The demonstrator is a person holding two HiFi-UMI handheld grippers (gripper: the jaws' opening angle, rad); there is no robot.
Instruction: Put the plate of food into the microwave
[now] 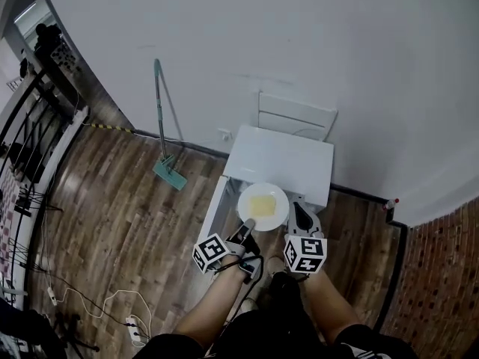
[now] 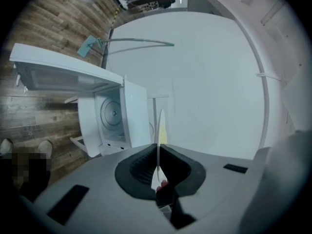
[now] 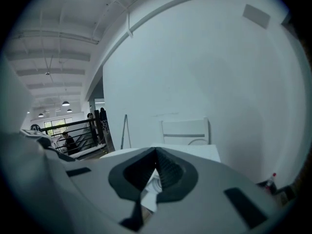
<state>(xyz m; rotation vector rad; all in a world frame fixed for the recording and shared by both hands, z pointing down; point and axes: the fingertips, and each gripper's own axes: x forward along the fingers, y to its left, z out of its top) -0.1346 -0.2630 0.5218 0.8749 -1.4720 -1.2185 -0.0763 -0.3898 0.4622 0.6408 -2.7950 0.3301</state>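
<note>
A white plate (image 1: 280, 194) with a flat yellow piece of food (image 1: 262, 206) hangs level over the front of the white microwave (image 1: 281, 159). The microwave's door (image 1: 215, 212) is swung open to the left. My left gripper (image 1: 247, 228) is shut on the plate's near rim. In the left gripper view the plate (image 2: 159, 130) shows edge-on between the jaws of the left gripper (image 2: 157, 147). Beyond it I see the open door (image 2: 63, 74) and the turntable (image 2: 113, 113) inside. My right gripper (image 1: 302, 214) stays just right of the plate, apart from it, with its jaws together on nothing (image 3: 156, 152).
Behind the microwave a white folding chair (image 1: 293, 118) leans on the wall. A green mop (image 1: 168, 167) stands to the left. At lower left, cables and a power strip (image 1: 135, 324) lie on the wooden floor. A red-capped bottle (image 1: 389, 203) sits by the right wall, and a black railing (image 1: 30, 118) runs along the far left.
</note>
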